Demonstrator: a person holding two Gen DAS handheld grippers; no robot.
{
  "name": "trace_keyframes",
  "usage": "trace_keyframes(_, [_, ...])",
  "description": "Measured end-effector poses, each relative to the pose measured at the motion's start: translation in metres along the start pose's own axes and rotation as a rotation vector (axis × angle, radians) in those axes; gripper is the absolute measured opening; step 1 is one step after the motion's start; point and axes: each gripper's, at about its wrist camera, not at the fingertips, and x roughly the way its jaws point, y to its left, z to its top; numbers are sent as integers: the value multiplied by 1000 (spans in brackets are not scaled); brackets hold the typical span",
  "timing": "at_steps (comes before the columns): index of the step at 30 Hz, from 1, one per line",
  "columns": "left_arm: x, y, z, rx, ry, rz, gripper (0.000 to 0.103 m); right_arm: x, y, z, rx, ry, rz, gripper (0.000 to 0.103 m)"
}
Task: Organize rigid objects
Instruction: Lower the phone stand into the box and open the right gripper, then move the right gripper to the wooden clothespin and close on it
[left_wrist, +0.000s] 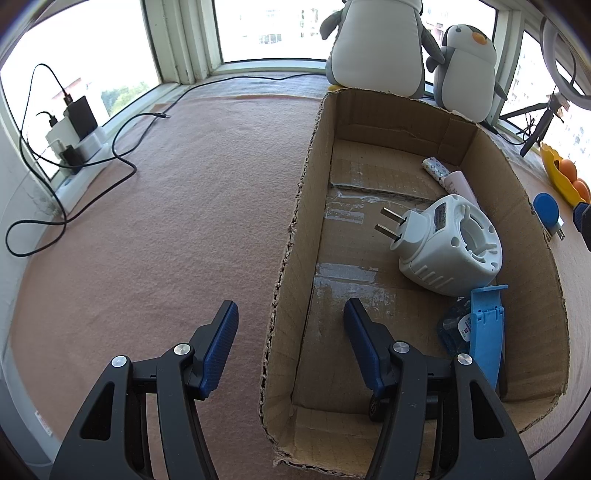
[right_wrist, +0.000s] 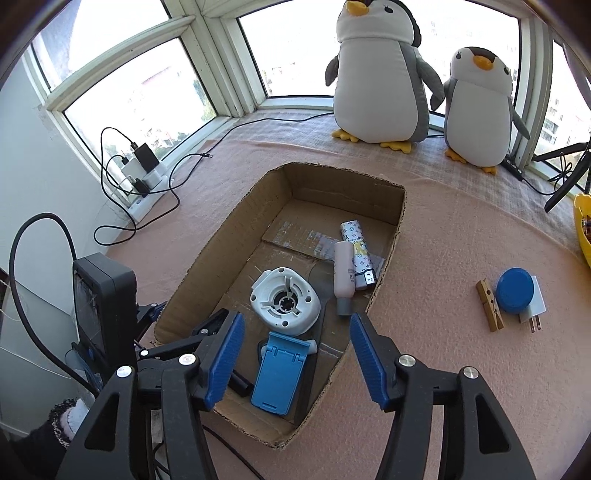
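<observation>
Several rigid objects lie in the cardboard box (right_wrist: 207, 258): a white plug-in unit (right_wrist: 284, 301), a blue stand (right_wrist: 279, 373) at its 6 o'clock, a pink bottle (right_wrist: 344, 273) at 2. At the box's 3 o'clock, a clothespin (right_wrist: 489, 304) rests on the surface (right_wrist: 443, 369). Our right gripper (right_wrist: 295, 319) is spread above the stand; our left gripper (left_wrist: 290, 306) is spread astride the box wall.

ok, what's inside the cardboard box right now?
Inside the cardboard box: a white plug-in device, a blue plastic stand, a pink bottle and a patterned tube. The stand covers a clear packet and a dark object; neither can be identified.
</observation>
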Motion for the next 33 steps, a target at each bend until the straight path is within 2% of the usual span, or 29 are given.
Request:
trace_keyframes(17, [0, 0, -1, 1, 0, 1, 60, -20, -119, -9, 163, -28, -150, 56])
trace_keyframes(30, [-1, 3, 0, 1, 2, 5, 60, 21, -169, -11, 200, 68, -174, 55])
trace_keyframes(33, [-1, 4, 0, 0, 3, 8, 61, 31, -176, -8, 207, 88, -171, 51])
